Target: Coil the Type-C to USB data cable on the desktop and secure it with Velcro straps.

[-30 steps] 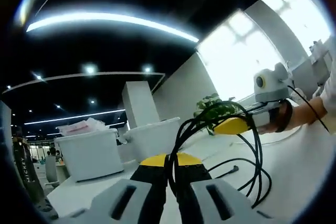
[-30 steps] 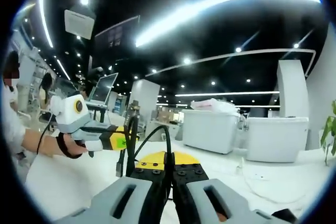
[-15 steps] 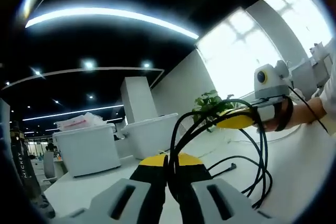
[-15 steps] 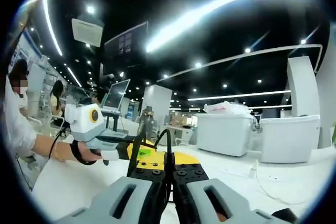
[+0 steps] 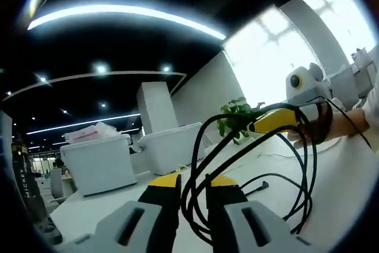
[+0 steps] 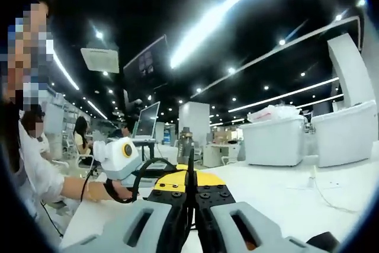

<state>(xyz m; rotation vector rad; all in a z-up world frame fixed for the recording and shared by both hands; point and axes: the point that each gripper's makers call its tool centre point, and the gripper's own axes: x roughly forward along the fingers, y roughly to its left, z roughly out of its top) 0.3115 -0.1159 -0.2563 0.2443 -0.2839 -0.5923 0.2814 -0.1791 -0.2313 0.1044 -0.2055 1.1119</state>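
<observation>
The coiling step is under way: the thin black data cable [image 5: 254,146] hangs in several loops above the white desktop [image 5: 343,199], strung between both tools. The left gripper [image 5: 192,205], with its yellow-and-black jaws now slightly parted, has the loops running through the gap, while the right gripper [image 6: 189,197] has its jaws pressed together on a strand at the coil's far end, seen at 2 o'clock in the left gripper view. A loose cable end [image 5: 256,189] lies on the desktop, so I judge at least one more turn remains before any strap — and I see no Velcro strap. Two white plastic bins [image 5: 98,167] stand at 9 o'clock, a green plant [image 5: 237,117] behind the loops; neither blocks the work.
</observation>
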